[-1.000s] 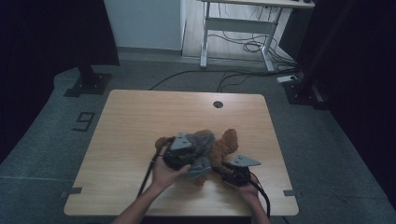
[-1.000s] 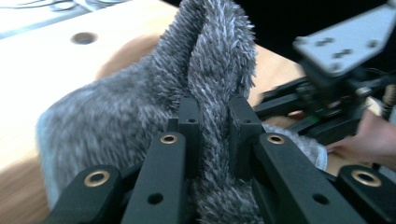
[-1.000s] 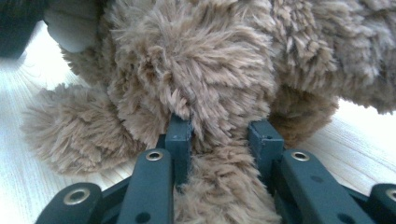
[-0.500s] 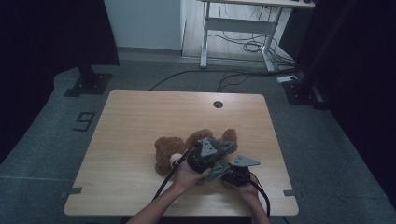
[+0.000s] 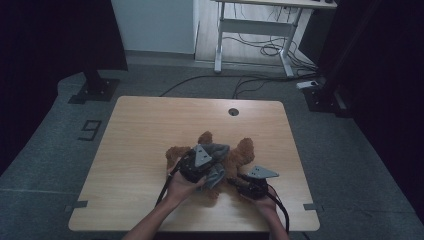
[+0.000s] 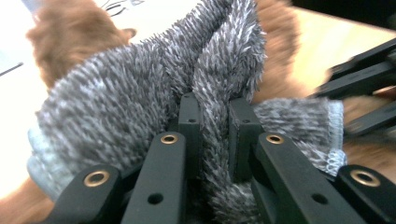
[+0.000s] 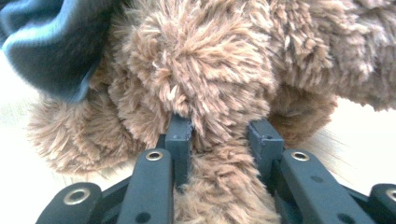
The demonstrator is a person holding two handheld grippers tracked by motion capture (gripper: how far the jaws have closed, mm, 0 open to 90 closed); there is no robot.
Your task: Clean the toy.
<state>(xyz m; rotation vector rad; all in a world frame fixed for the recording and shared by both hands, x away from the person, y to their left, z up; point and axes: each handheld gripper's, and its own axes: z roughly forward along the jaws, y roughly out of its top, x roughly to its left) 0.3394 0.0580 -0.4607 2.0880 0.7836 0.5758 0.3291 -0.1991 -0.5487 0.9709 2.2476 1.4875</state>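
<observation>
Two hand-held grippers work a grey sock on a brown teddy bear at the near middle of the wooden table (image 5: 150, 130).

The teddy bear (image 5: 239, 155) lies on the table towards the person's edge, its limbs spread to the left and far side, with the fuzzy grey sock (image 5: 216, 150) draped over its middle. The left gripper (image 6: 212, 126) sits on top of the bear, its fingers closed tight on a bunched fold of the sock, which spills out to both sides of them in the left gripper view. The right gripper (image 7: 219, 133) lies low at the bear's near right side, its fingers pressed into a furry brown limb of the bear and pinching it between them, with a dark edge of the sock just above to the left.
</observation>
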